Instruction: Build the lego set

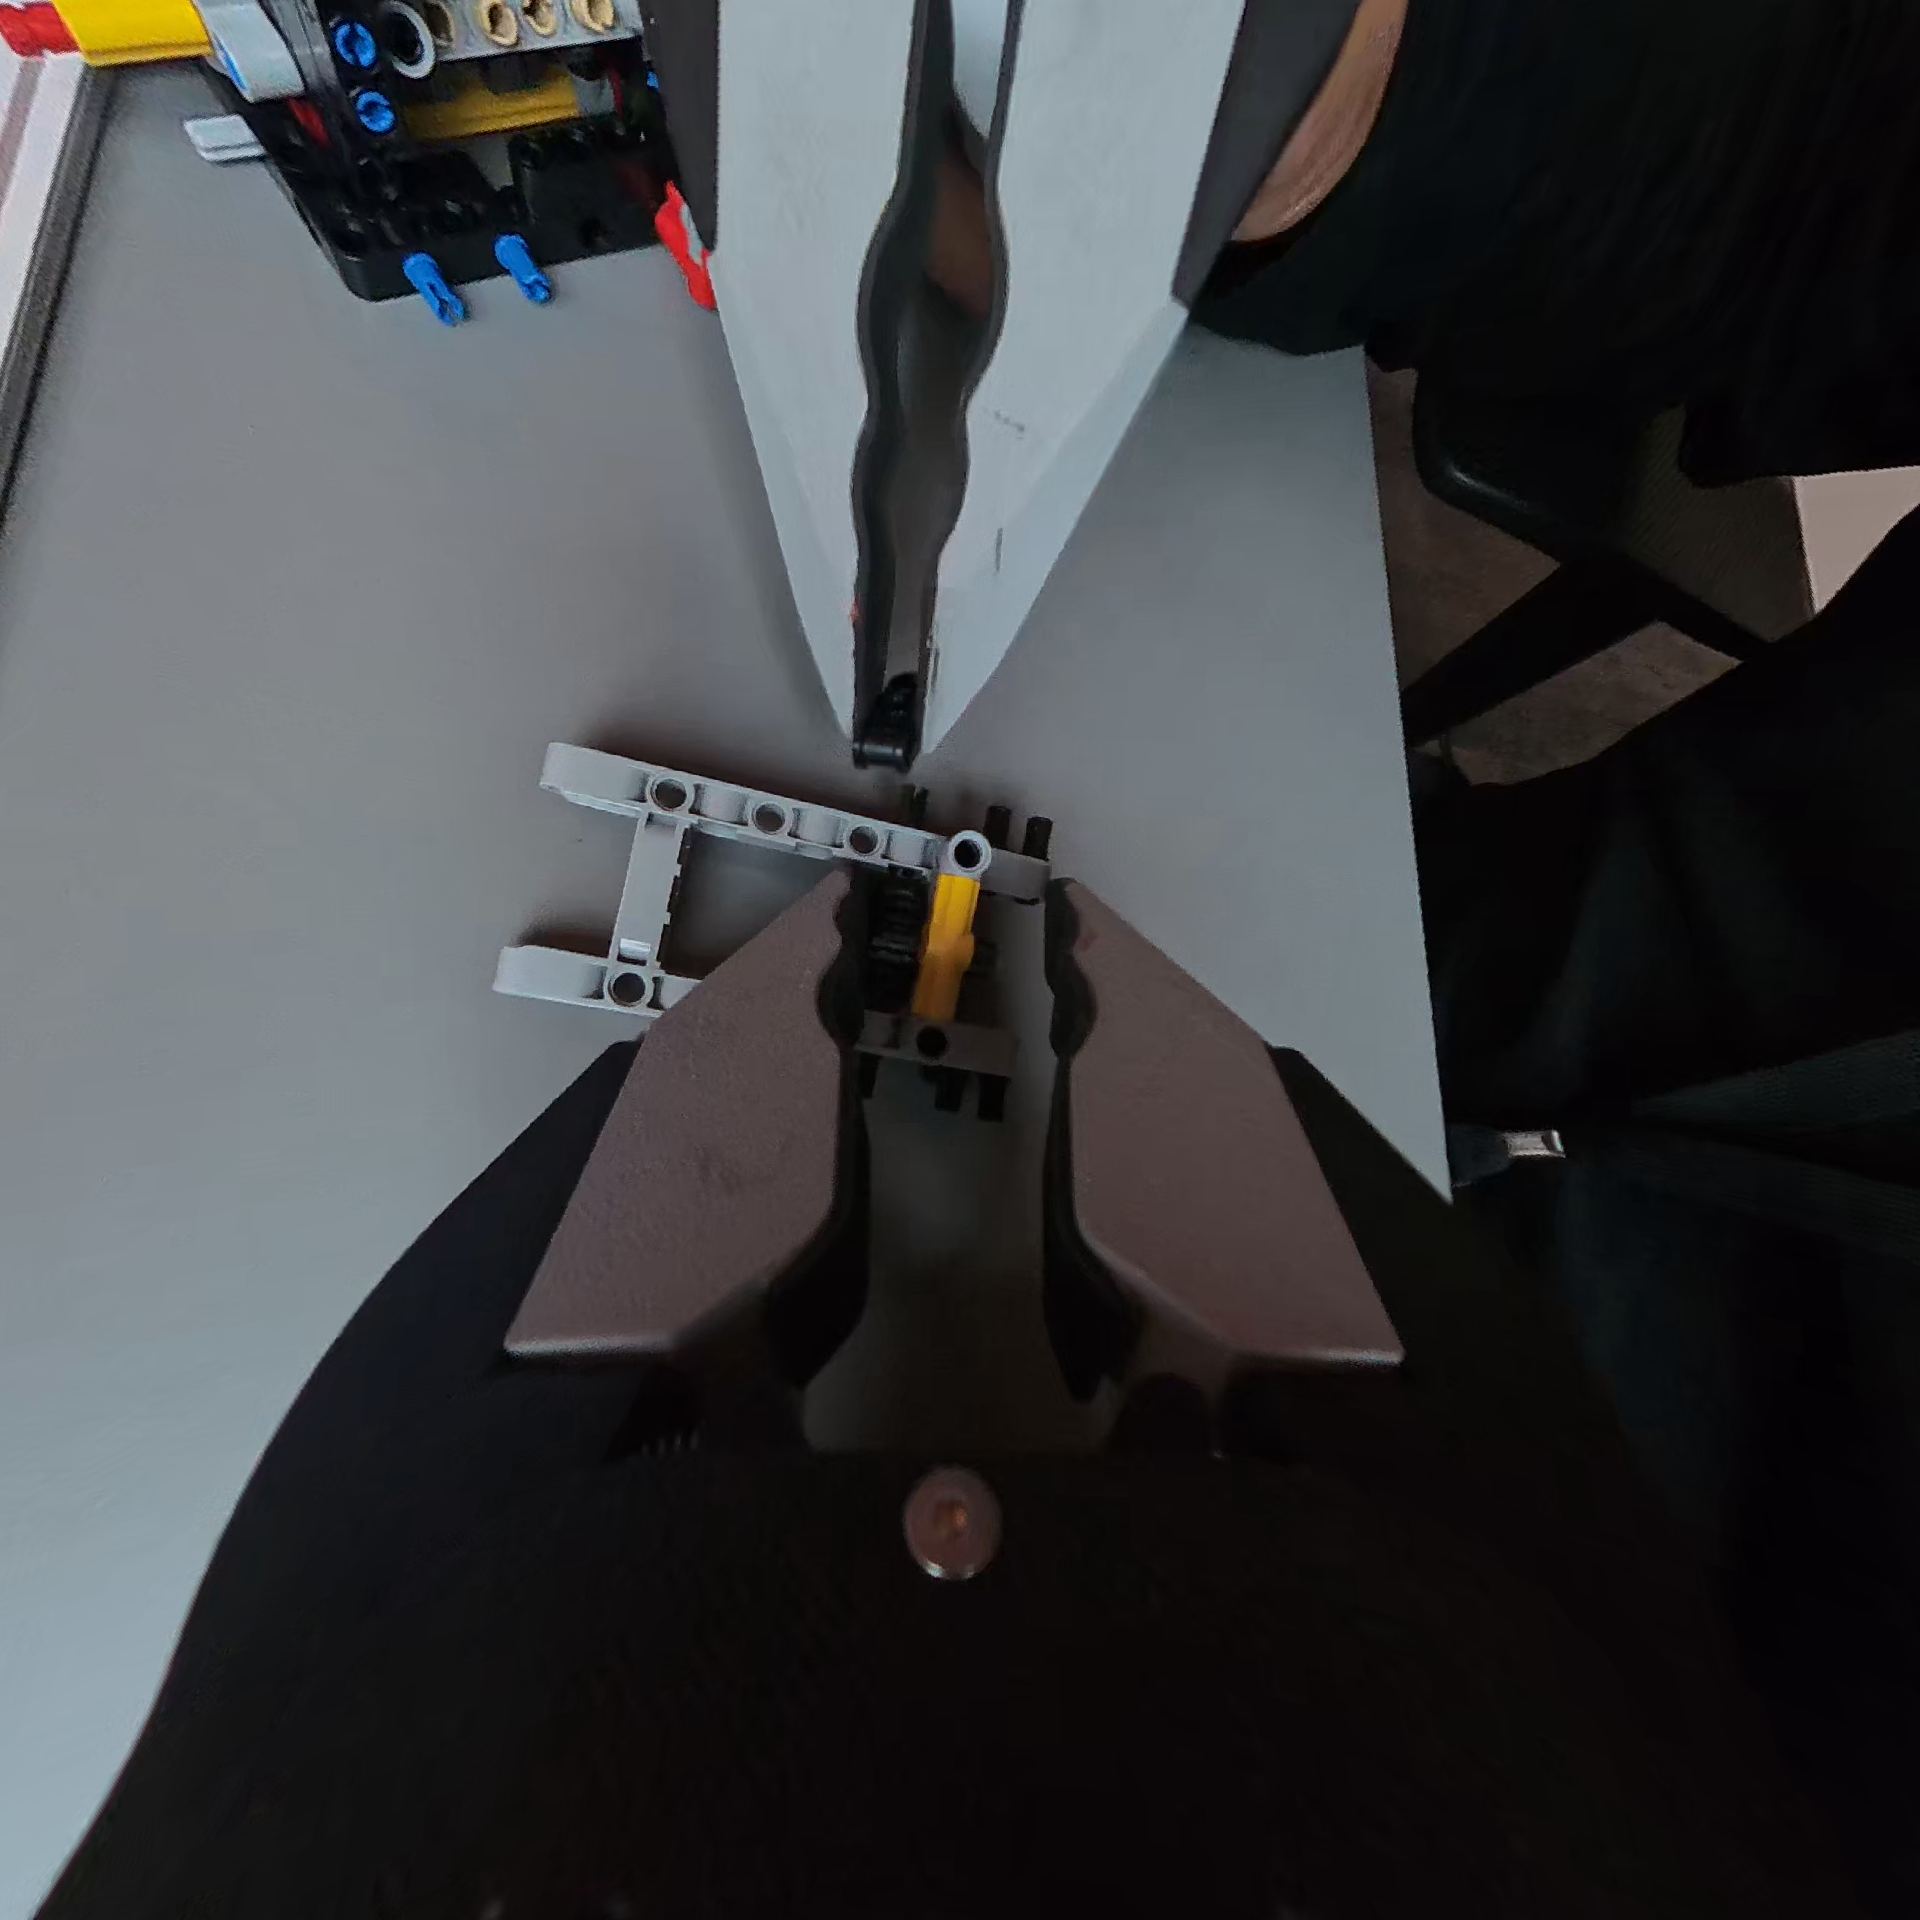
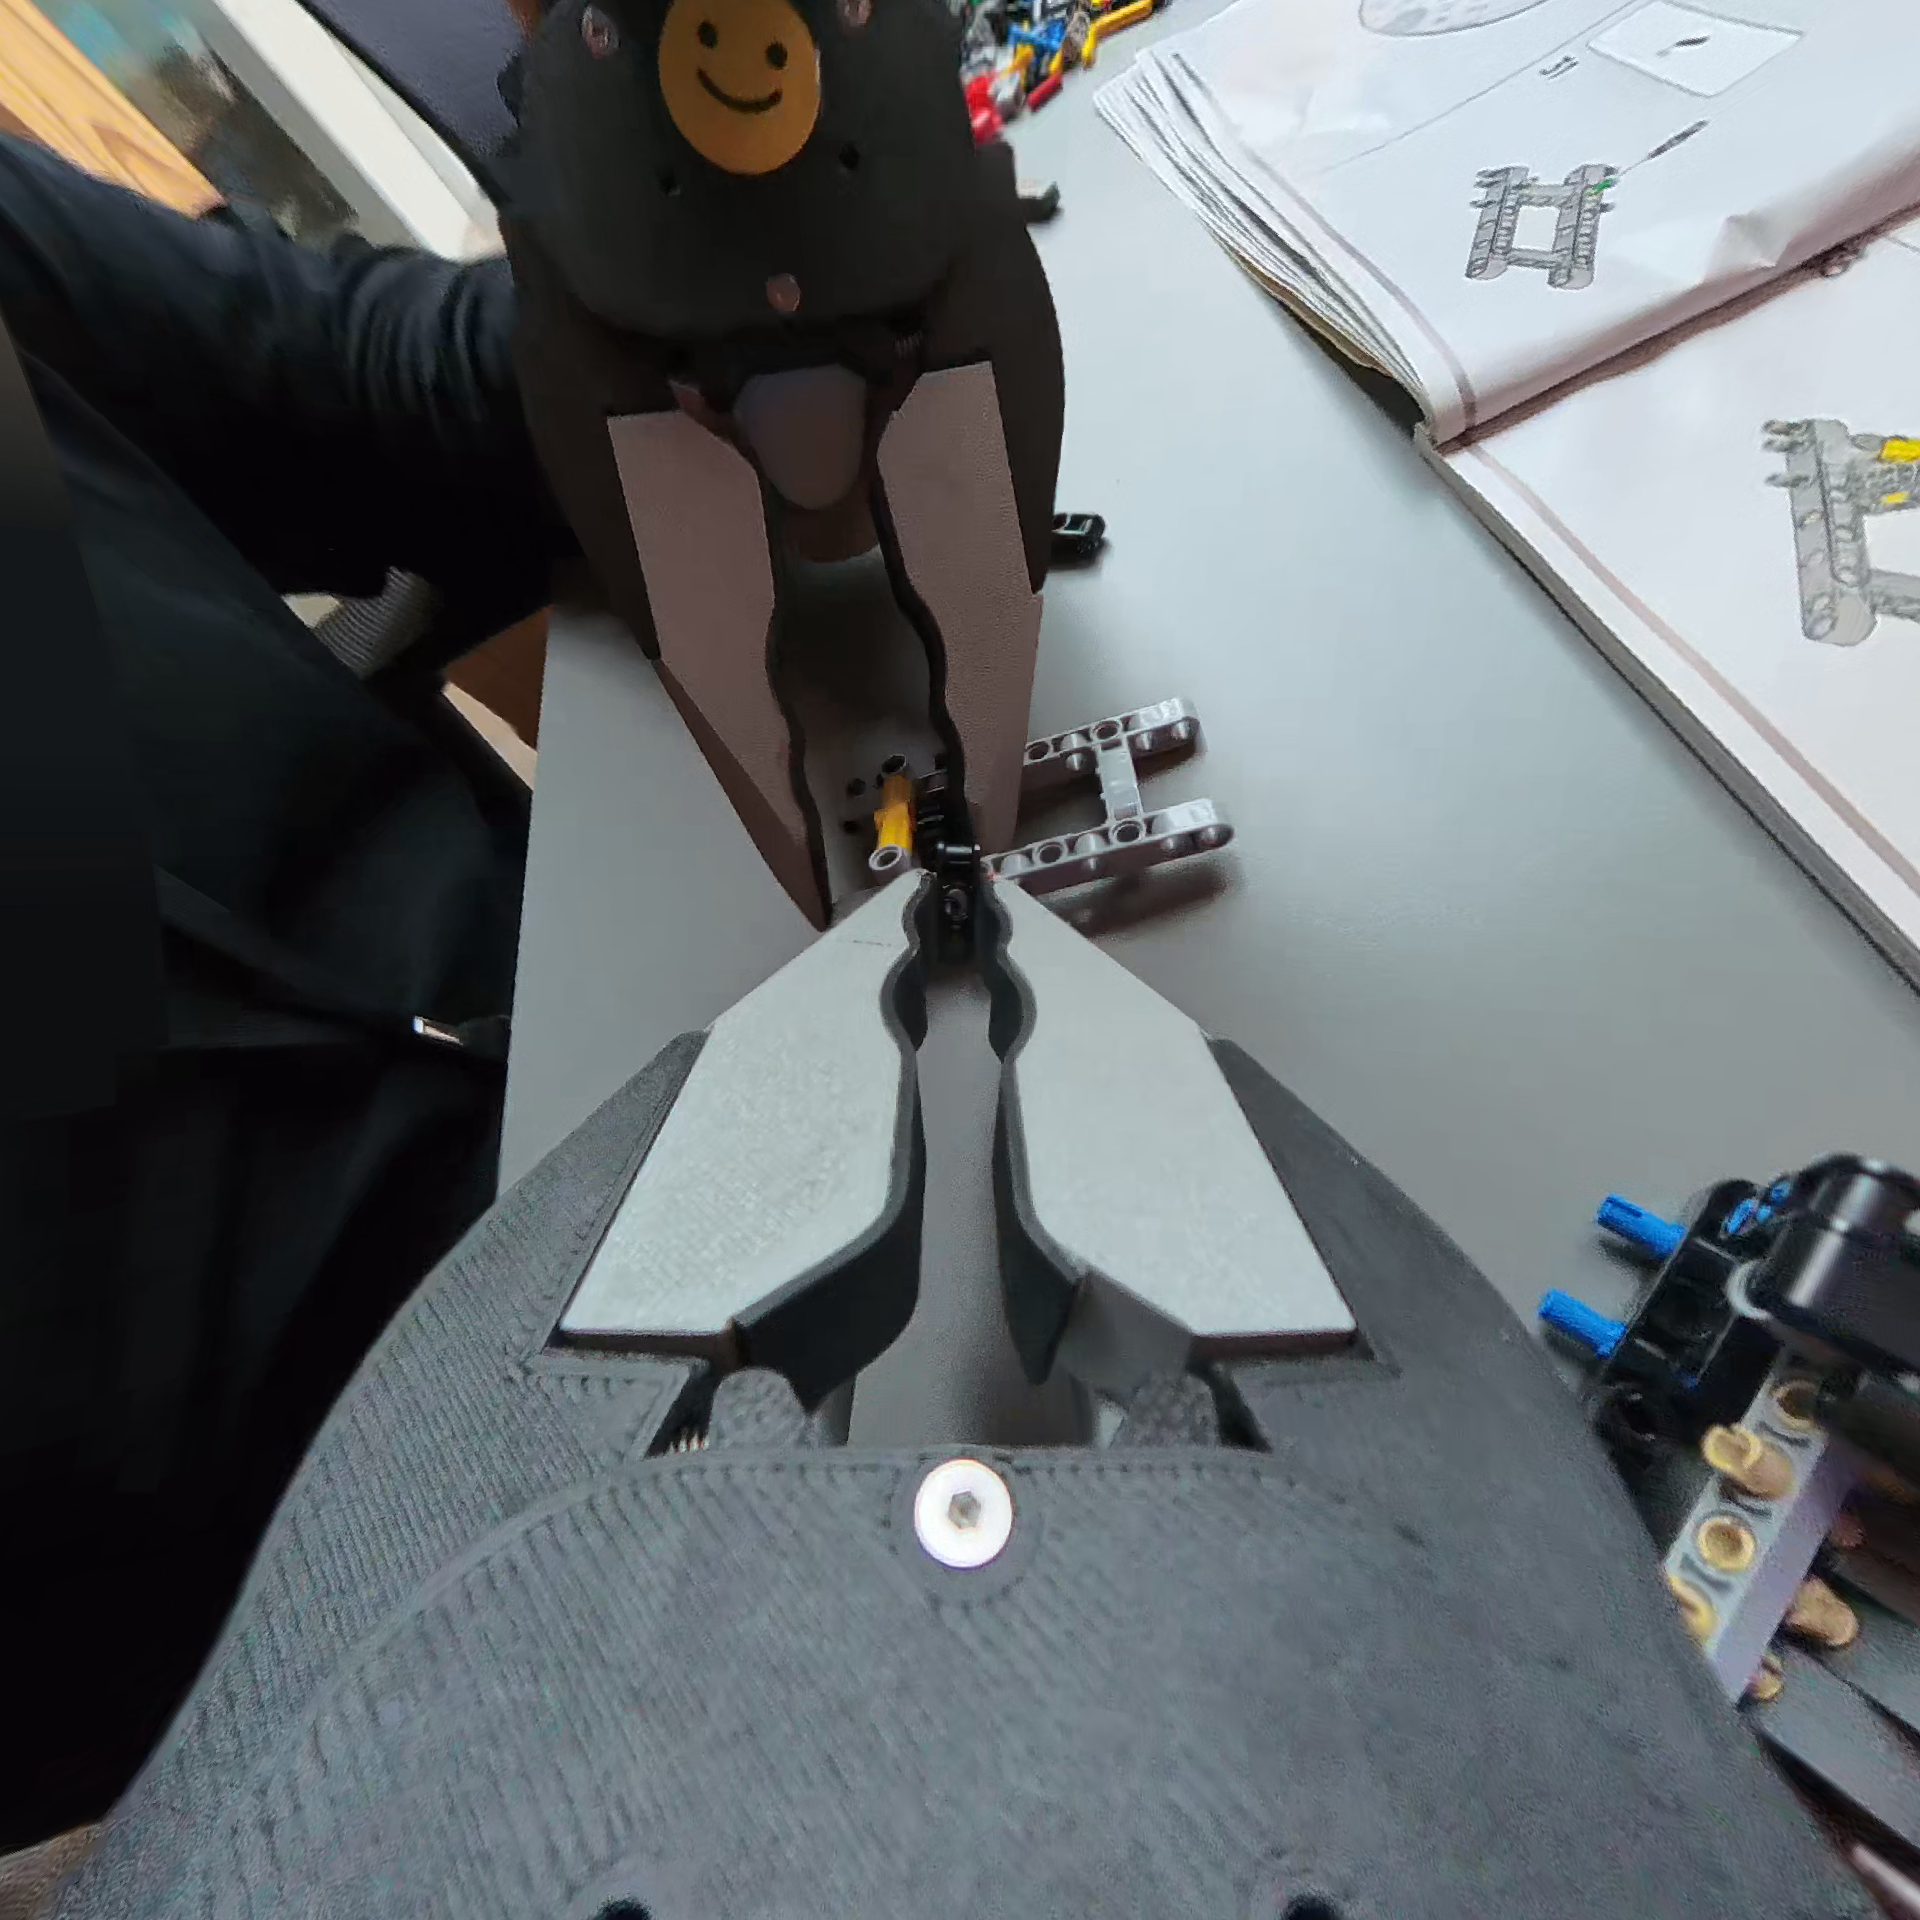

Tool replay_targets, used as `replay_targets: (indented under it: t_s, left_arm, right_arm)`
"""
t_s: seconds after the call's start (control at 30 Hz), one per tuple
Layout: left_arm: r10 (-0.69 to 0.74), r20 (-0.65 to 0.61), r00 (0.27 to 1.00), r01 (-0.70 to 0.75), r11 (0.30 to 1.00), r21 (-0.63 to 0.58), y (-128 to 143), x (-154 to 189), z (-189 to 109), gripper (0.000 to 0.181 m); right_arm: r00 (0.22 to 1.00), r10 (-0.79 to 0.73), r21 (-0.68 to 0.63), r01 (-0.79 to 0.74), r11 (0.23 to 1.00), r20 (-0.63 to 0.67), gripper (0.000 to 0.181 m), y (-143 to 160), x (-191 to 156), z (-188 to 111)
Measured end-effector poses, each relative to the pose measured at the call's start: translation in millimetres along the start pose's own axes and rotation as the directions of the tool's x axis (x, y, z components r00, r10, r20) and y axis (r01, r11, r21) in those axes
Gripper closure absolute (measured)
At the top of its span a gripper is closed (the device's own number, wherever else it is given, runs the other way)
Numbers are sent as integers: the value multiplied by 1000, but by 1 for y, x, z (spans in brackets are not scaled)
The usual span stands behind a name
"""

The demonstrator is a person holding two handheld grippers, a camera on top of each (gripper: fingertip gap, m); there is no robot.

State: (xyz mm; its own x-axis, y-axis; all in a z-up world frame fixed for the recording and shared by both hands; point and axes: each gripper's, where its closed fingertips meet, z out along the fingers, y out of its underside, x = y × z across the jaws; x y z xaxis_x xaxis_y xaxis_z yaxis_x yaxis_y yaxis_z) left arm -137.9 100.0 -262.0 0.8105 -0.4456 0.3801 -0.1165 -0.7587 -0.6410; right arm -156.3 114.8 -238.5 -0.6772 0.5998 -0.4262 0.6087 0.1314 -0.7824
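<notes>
A grey frame assembly [image 1: 665, 862] with a yellow piece [image 1: 945, 940] and a black spring part lies on the grey table [image 1: 312, 623]. My left gripper [image 1: 951, 894] has brown fingers. It is closed on the yellow end of the assembly and holds it on the table. My right gripper [image 2: 954, 896] has grey fingers. It is shut on a small black pin [image 2: 954, 909] and holds it right at the assembly's near edge [image 2: 1101, 847]. In the left wrist view the right gripper [image 1: 888, 743] comes in from above with the black pin [image 1: 885, 727] at its tip.
A large black model [image 1: 457, 156] with blue pins stands nearby, also in the right wrist view [image 2: 1714, 1351]. An open instruction booklet [image 2: 1558, 208] lies to the right. A loose black piece [image 2: 1081, 535] and a far pile of parts [image 2: 1039, 52] lie beyond. The table edge [image 1: 1403, 831] is close. My two grippers' fingertips are within a few centimetres of each other.
</notes>
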Motion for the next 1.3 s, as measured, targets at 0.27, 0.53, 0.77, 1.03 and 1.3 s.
replay_targets:
  t_s: [0.27, 0.53, 0.77, 1.03, 1.3]
  left_arm:
    - [3, 2, 1000, -3, 1000, -5, 1, 0, -5, 148]
    - [10, -34, 999, -3, 981, 192, -36, 16, -27, 150]
    - [-20, -107, 994, 57, 935, 351, -56, 24, -43, 172]
    - [-26, -151, 988, 83, 920, 383, -60, 27, -46, 176]
    - [16, -43, 999, -1, 949, 316, -50, 19, -40, 177]
  right_arm:
    - [985, 97, 216, -128, 968, 146, 178, -27, -9, -17]
    - [980, -33, 406, -49, 913, 194, 178, -52, -30, -27]
    - [982, -147, 467, 77, 881, 116, 178, -64, -41, -18]
    - [982, -156, 467, 88, 880, 109, 178, -62, -41, -19]
    - [983, -178, 380, 151, 913, 37, 178, -52, -35, -14]
